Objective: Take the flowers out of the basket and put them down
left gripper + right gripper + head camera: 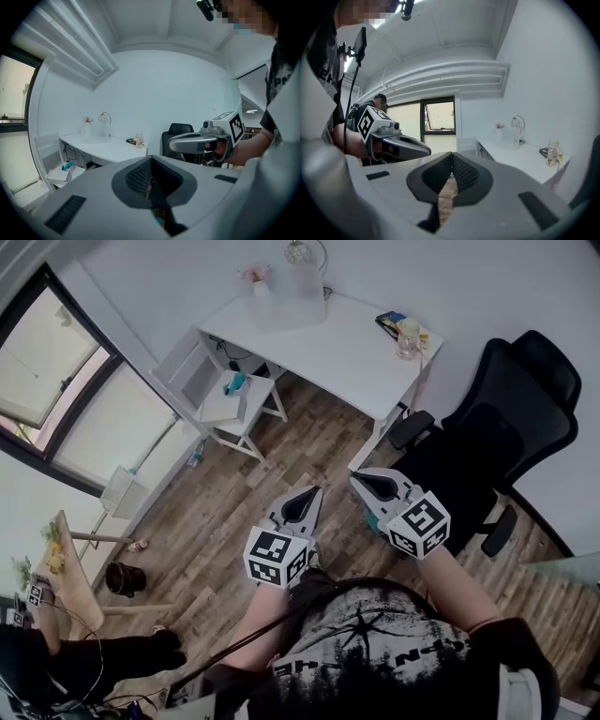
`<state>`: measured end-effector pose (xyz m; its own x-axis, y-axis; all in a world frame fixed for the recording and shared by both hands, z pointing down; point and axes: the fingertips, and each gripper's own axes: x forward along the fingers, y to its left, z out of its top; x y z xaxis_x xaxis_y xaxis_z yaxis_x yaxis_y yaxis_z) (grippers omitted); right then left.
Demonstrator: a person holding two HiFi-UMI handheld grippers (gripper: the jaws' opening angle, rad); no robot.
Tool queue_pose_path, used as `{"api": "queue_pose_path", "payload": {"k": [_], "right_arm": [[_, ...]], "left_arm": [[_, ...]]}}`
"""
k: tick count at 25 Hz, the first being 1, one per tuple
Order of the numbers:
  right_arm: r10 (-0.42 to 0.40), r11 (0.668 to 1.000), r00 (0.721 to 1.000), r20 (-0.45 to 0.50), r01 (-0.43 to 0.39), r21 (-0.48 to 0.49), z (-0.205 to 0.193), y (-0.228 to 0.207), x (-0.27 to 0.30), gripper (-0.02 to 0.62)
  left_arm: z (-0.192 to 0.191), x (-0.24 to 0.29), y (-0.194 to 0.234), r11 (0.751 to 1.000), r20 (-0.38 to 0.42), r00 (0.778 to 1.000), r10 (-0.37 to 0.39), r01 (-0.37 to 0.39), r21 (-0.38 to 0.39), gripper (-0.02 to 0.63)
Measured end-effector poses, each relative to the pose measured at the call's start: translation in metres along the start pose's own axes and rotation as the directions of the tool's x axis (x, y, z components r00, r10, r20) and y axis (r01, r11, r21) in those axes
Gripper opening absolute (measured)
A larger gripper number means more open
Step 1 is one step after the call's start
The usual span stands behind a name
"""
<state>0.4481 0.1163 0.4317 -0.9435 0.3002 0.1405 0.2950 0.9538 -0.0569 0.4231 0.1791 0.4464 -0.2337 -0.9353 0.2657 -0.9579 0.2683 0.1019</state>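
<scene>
The flowers (255,275) show only as a small pink tuft at the far back corner of the white worktop (337,348), well apart from both tools. Just beside them stands a pale, see-through container (298,287), which may be the basket, though it is too small and washed out to be sure. Whether the stems sit inside it or beside it cannot be told.

Both tools are held level in front of the person's chest, side by side and pointed toward the worktop. This looks like a ready carry across the room, not a reach. The left tool (306,497) is clenched, its ribbed pads meeting with nothing between them. The right tool (364,482) is likewise pressed together and empty. Only the wooden floor (234,521) shows through the slot below each pair of pads.

Judging by this, the task has not begun. A black chair (511,413) stands near the worktop's near end and could crowd the approach on the right.
</scene>
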Motion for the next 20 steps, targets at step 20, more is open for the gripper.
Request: {"api": "queue_pose_path", "payload": {"k": [20], "right_arm": [[-0.091, 0.996, 0.996, -0.02, 0.091, 0.008, 0.024, -0.041, 0.175, 0.017]], "left_arm": [[0.033, 0.035, 0.174, 0.994, 0.012, 0.994, -0.105, 0.105, -0.002, 0.011]]}}
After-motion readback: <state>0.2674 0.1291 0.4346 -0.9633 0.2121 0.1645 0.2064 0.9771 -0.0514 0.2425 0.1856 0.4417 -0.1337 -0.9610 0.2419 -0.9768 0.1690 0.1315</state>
